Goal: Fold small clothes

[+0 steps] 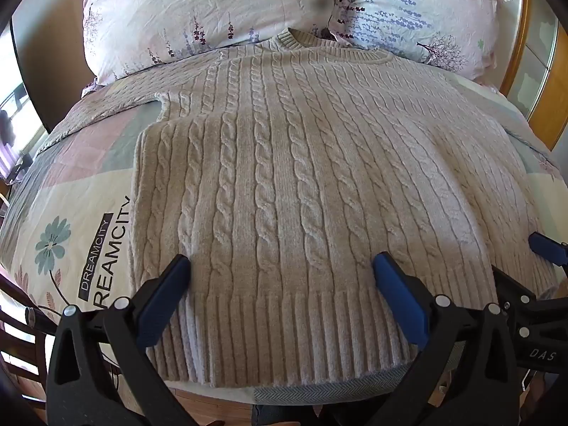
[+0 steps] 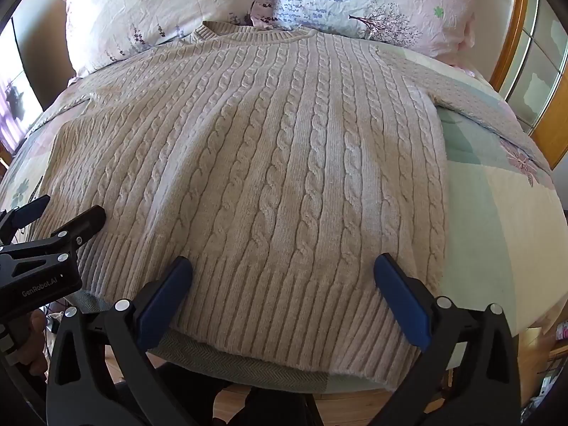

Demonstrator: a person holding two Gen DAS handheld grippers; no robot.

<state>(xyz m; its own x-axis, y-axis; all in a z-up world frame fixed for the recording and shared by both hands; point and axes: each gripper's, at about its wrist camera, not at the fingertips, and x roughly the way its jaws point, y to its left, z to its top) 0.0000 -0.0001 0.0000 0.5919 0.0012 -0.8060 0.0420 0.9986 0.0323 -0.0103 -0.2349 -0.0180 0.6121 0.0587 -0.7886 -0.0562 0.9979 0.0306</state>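
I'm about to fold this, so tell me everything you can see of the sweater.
The sweater is a beige cable-knit with a ribbed hem and round ribbed collar. It lies flat and unfolded on the patchwork bedspread, collar against the pillows, sleeves spread sideways, hem at the near bed edge. Both open grippers hover over the hem.

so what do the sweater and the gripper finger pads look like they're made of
Sweater: thick beige knit, probably wool or acrylic; raised cable twists, ribbed hem, fuzzy matte surface.
Right gripper finger pads: smooth blue, likely rubber or soft plastic, on black plastic-looking arms.
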